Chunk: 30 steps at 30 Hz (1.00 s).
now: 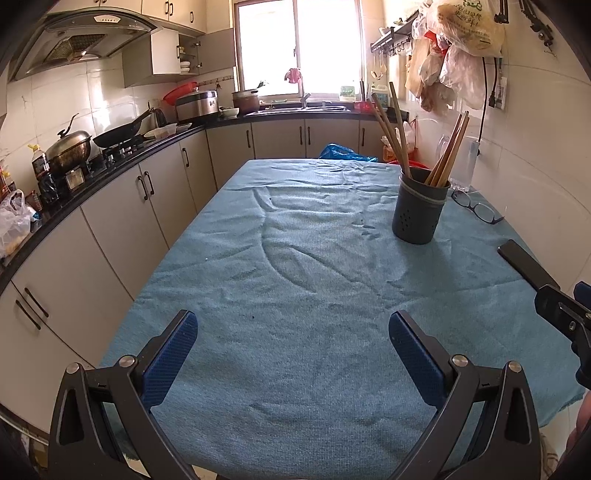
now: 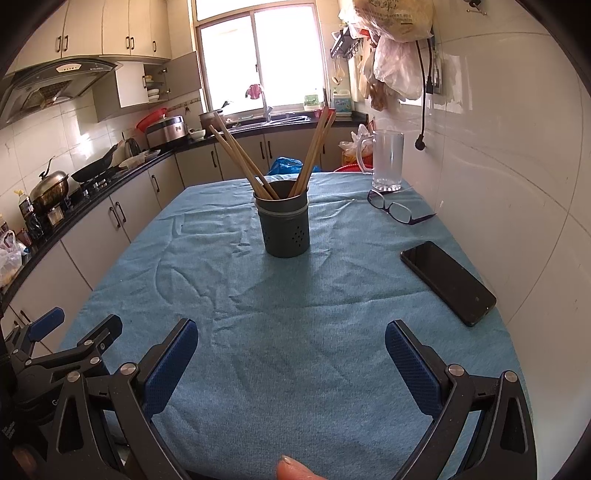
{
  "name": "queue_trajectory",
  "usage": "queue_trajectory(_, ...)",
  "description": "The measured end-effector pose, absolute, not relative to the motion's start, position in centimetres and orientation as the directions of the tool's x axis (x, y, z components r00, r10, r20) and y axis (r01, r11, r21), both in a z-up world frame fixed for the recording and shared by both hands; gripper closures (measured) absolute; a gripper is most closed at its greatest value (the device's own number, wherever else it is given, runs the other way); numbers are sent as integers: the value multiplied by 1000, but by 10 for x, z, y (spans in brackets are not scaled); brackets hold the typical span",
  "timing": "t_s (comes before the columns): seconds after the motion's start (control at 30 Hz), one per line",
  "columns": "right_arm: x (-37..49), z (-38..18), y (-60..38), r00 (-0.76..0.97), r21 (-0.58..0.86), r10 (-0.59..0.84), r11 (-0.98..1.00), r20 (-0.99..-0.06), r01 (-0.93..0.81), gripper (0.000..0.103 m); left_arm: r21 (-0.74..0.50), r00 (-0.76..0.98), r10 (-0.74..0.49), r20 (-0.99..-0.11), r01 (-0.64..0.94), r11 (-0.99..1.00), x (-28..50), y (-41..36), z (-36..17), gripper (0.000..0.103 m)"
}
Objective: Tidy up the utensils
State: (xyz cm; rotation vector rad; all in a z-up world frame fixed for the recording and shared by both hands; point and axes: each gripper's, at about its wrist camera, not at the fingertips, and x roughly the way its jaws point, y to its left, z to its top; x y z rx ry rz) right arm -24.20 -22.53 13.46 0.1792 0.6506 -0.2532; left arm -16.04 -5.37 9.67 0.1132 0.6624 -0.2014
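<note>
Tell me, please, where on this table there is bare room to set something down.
The blue tablecloth lies bare from the near edge up to the chopstick holder, and along its whole left side towards the counter. The right edge is crowded: a phone, eyeglasses and a clear mug line the wall.

place: home kitchen — range hood (image 1: 85, 35) | wok (image 1: 118, 134) on hob | sink (image 2: 269, 120) | cabinets (image 2: 110, 33)

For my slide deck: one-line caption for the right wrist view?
Open right gripper faces a dark utensil holder of chopsticks on a blue cloth.
</note>
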Motion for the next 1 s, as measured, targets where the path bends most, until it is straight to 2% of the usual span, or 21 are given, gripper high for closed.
queue_trajectory(1.0,-237,125,-227,744,97,-163,951,-648,293,0,27,751,-150,-643,218,976,-157,-51,88,0)
